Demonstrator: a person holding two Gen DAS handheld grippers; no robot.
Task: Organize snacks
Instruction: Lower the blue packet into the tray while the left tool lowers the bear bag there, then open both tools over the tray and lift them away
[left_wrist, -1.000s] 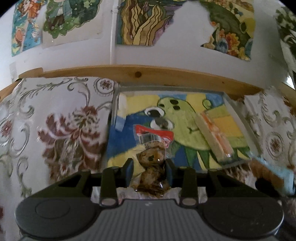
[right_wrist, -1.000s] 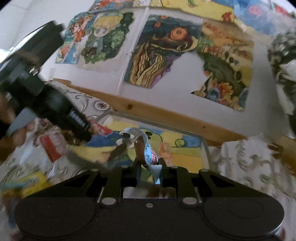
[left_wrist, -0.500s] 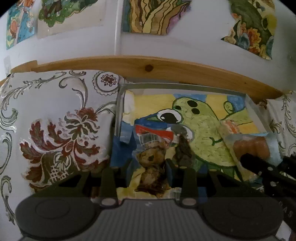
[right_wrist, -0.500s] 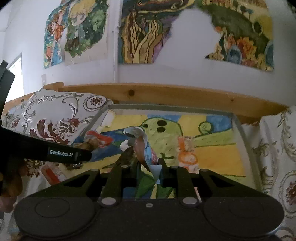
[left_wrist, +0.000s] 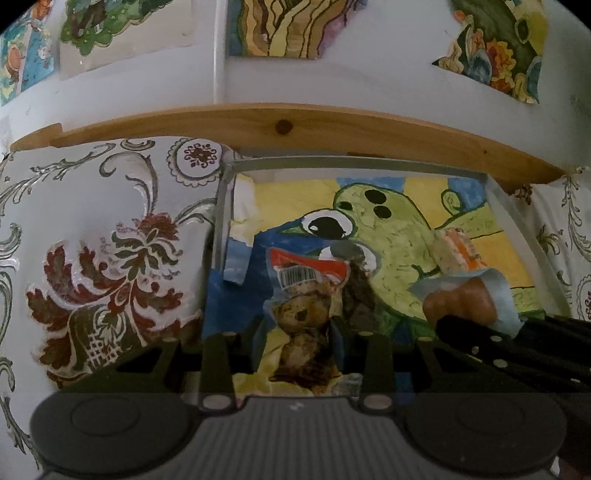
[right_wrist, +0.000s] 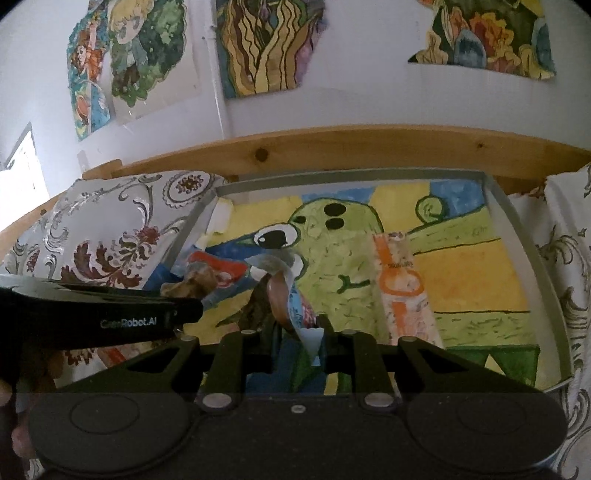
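Left wrist view:
- left gripper (left_wrist: 299, 328): jaws clenched on a clear snack packet (left_wrist: 301, 325), held above the near edge of the tray (left_wrist: 332, 162).
- clear snack packet: see-through wrapper, lumpy brown pieces inside, red top band with a white barcode label; upright between the fingers.
- tray: grey rim, floor covered by a painted green creature on yellow and blue.
- orange-and-white packet (left_wrist: 458, 251): lies flat on the tray floor, right of centre.
- right gripper (left_wrist: 461, 321): enters from the right, gripping a pale blue wrapped snack (left_wrist: 465, 299), brown roll showing through.
- patterned cloth (left_wrist: 110, 251): left of the tray, white with red-brown flowers.

Right wrist view:
- right gripper (right_wrist: 299, 328): jaws closed on the pale blue wrapped snack (right_wrist: 284, 291), over the tray's (right_wrist: 524, 243) near-left part.
- left gripper: black body (right_wrist: 140, 317) at left, clear snack packet (right_wrist: 195, 280) at its tip.
- orange-and-white packet (right_wrist: 402, 284): long, flat on the tray floor.
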